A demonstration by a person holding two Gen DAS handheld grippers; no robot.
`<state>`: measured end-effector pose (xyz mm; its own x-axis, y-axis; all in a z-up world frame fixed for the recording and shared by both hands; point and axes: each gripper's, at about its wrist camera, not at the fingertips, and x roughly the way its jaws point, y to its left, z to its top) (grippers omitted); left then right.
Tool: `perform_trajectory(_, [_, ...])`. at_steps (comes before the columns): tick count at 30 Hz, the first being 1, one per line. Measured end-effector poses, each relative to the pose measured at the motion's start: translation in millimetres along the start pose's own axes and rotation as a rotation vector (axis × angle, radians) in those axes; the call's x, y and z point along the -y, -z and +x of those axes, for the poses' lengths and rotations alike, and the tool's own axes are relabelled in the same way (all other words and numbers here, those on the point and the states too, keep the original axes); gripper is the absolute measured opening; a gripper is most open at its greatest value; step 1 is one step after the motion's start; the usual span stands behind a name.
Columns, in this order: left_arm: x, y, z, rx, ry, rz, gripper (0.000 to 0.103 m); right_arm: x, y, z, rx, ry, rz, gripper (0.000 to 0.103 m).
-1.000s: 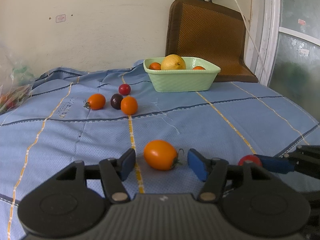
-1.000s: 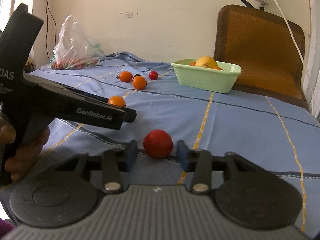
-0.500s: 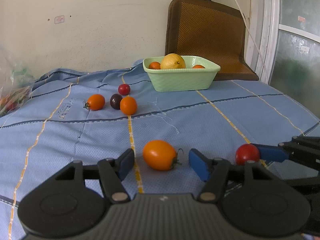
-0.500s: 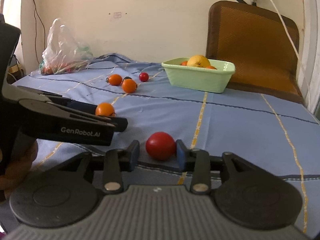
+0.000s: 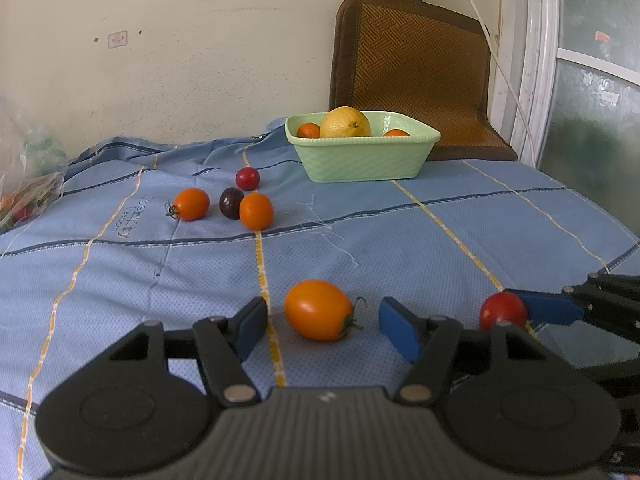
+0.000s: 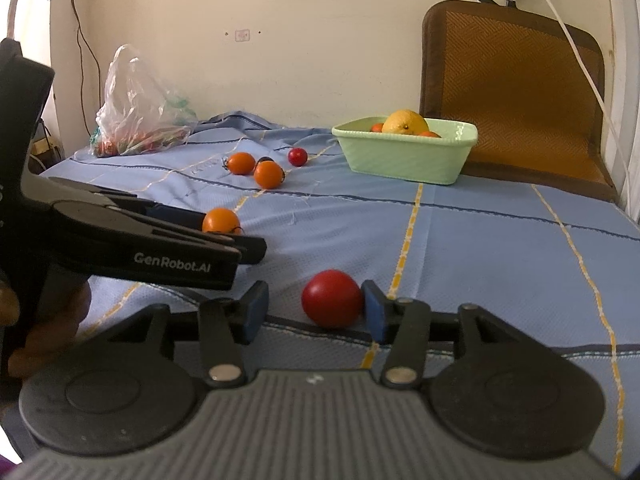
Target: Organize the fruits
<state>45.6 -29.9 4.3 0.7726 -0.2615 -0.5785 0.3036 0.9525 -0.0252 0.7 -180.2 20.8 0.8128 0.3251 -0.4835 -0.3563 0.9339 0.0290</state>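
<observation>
Blue cloth (image 5: 400, 248) with yellow and dark stripes covers the whole flat surface, which meets a cream wall (image 5: 200, 60) at the back. Against that wall, far right, leans a brown woven cushion (image 5: 416, 68). Just in front of it sits a pale green basket (image 5: 360, 160) holding a large yellow citrus fruit (image 5: 346, 122) and at least two small orange fruits, one on each side of it. A clear plastic bag (image 6: 140, 116) with red and green contents lies at the far left by the wall. In the near foreground, the left gripper (image 5: 322, 322) stands with its jaws about half open around an oval orange tomato (image 5: 319, 310) that lies on the cloth, a gap on both sides, neither blue pad touching. The right gripper (image 6: 312, 308), just to its right, has its jaws opening around a round red tomato (image 6: 332, 298) resting on the cloth; the right-hand pad sits against or very close to it, the other stands clear. Midway across the cloth, left of the basket, is a loose cluster: two orange tomatoes (image 5: 192, 204) (image 5: 256, 211), a dark purple fruit (image 5: 231, 202) between them touching the right-hand one, and a small red cherry tomato (image 5: 247, 178) just behind.
</observation>
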Motion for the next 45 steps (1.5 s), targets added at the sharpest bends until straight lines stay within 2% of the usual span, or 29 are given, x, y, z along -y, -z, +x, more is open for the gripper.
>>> perform_trajectory(25, [-13.4,0.8,-4.0,0.018,0.041,-0.069,0.063,7.4,6.4,-7.6,0.0,0.035,0.016,0.052])
perform_trajectory(31, [-15.2,1.4,-7.5,0.039,0.058,-0.076,0.057,8.1,6.6,-7.3,0.0,0.033,0.018,0.052])
perform_trajectory(35, [-9.6,2.2,-7.0,0.04,0.061,-0.045,0.043,7.9,7.0,-7.6,0.007,0.033,0.015,0.033])
perform_trajectory(39, [-12.4,1.5,-5.7,0.037,0.067,-0.066,0.038,9.4,5.8,-6.7,0.01,0.02,0.017,0.033])
perform_trajectory(41, [-15.1,-0.5,-5.4,0.036,0.082,-0.079,0.035,13.1,3.3,-6.0,0.006,0.004,0.038,0.033])
perform_trajectory(45, [-21.6,-25.4,-1.1,0.04,0.176,-0.113,0.035,32.3,-18.8,2.1,0.008,-0.036,0.081,0.033])
